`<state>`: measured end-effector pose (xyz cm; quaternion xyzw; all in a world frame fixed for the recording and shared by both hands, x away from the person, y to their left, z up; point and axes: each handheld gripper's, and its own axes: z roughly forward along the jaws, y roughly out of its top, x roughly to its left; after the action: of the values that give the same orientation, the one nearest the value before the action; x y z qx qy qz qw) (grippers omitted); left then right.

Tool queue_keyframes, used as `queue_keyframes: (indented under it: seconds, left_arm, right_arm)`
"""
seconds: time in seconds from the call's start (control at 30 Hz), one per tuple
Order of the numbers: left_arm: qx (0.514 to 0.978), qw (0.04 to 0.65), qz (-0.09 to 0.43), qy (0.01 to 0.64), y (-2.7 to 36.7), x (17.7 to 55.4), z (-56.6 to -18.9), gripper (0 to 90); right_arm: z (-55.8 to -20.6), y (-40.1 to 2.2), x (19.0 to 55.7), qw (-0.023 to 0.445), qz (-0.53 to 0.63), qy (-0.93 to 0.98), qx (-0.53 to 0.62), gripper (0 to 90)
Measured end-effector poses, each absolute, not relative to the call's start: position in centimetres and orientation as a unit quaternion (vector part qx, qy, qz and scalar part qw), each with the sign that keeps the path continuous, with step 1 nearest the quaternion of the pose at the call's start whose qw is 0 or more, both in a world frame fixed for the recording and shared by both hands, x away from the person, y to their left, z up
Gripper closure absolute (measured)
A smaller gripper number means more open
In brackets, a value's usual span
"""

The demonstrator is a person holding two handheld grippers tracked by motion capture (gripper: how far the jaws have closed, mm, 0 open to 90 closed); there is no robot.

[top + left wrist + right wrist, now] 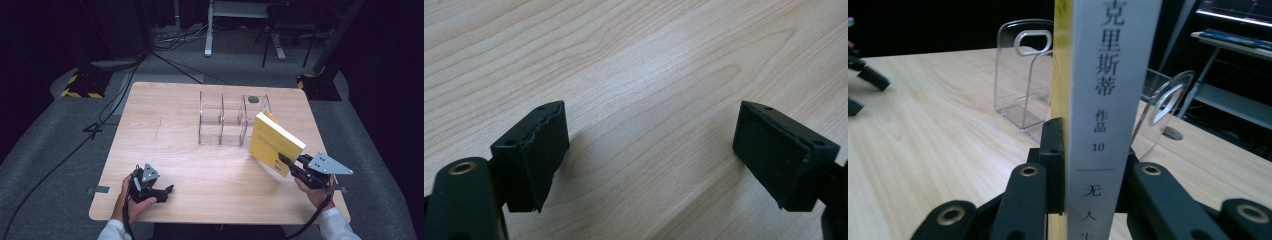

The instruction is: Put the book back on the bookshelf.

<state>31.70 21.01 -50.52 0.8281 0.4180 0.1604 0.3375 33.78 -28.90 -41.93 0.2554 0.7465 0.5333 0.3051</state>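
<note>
A dark room with cables on a grey floor surrounds the light wooden surface (pixel 165 150), which carries a clear acrylic book rack (pixel 222 120) with upright dividers toward its far side. The right gripper (pixel 286 161) is held above the near right part of the surface, and its fingers (pixel 1053 165) are clamped on the spine end of a yellow paperback book (pixel 274 142). In the right gripper view the book's white spine, printed with Chinese characters, stands upright between the two fingers, which press on it from both sides. From above, the book is lifted off the surface, tilted, just beside the near right end of the rack, not yet in any slot. The left gripper (pixel 169 189) rests low at the near left edge of the surface, well apart from the book and rack. Its fingers (pixel 541 150) stand wide apart with bare wood grain between them; they hold nothing.
</note>
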Motion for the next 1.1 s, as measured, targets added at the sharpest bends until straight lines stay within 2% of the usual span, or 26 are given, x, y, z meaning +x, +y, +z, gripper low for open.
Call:
queue_keyframes:
  seconds: [0.5,1.1]
  left_arm:
    - [0.828,0.337,0.160,0.418,21.0,31.7,-50.5,15.4]
    - [0.829,0.337,0.160,0.417,21.0,31.7,-50.5,15.4]
  right_arm:
    - [-40.3,-27.9,36.0,0.313,0.545,0.722,0.289,76.6]
    - [-38.3,-25.9,39.4,0.344,0.533,0.705,0.317,76.6]
